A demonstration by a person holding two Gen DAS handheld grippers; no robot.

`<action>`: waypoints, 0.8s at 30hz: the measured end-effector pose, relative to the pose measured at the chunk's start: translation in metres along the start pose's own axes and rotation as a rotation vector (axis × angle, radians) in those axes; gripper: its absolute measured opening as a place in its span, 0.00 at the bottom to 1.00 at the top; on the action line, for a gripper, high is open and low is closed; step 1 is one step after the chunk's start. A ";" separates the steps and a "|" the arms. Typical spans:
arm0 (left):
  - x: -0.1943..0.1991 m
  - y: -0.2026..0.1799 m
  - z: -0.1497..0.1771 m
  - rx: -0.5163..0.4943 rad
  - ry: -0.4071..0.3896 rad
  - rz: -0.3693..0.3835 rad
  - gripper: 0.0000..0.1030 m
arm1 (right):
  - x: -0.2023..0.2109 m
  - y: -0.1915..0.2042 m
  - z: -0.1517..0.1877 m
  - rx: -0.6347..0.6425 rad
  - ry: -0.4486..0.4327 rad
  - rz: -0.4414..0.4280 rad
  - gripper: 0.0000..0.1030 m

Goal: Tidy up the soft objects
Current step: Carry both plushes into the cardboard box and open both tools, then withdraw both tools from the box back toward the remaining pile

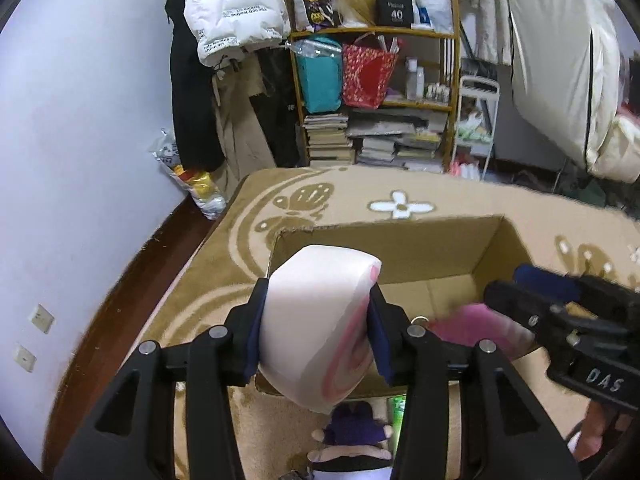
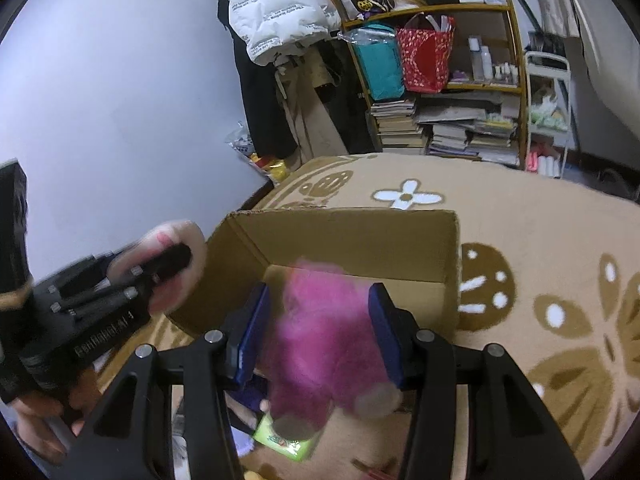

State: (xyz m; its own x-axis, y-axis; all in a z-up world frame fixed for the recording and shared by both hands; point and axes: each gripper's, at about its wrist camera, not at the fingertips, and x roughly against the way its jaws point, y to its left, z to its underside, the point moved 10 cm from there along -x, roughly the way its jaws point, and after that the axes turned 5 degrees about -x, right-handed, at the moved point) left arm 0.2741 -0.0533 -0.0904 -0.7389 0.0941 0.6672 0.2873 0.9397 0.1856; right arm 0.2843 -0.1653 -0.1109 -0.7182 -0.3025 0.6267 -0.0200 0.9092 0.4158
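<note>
Left wrist view: my left tool is closed on a white-and-pink cushion, pads pressing its sides; it looks light and squashy, so a grip across the middle suits it. In the right wrist view my right tool squeezes a fluffy pink plush, soft and limp. At twelve o'clock, the open cardboard box sits on the patterned rug, bookshelf beyond.

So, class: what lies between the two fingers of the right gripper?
In the right wrist view, a fluffy pink plush toy fills the gap between the right gripper's blue pads, blurred, with the open cardboard box just behind it.
</note>
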 end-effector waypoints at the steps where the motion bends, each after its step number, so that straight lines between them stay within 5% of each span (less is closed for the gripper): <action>1: -0.004 -0.002 0.001 -0.008 0.007 -0.005 0.43 | -0.003 -0.001 0.000 0.001 0.001 0.004 0.52; 5: -0.016 -0.009 0.007 0.015 0.043 0.048 0.54 | -0.011 -0.005 0.004 -0.004 0.019 0.007 0.52; 12: -0.016 0.003 0.008 0.026 0.025 0.009 0.83 | -0.012 -0.007 0.004 0.000 0.020 0.021 0.53; 16: -0.010 0.020 0.007 0.067 0.013 -0.048 0.99 | -0.010 -0.008 0.005 0.007 0.033 0.032 0.75; 20: -0.006 0.033 0.014 0.110 0.032 -0.037 0.99 | 0.002 -0.009 0.003 -0.001 0.013 0.031 0.95; 24: 0.002 0.041 0.022 0.103 0.039 -0.064 0.99 | 0.010 -0.009 0.004 -0.008 0.011 0.029 1.00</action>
State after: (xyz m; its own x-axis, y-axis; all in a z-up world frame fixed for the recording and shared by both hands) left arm 0.2714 -0.0077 -0.0975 -0.7286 0.0217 0.6846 0.1748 0.9723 0.1552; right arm 0.2746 -0.1750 -0.1110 -0.7109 -0.2791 0.6456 0.0062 0.9154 0.4026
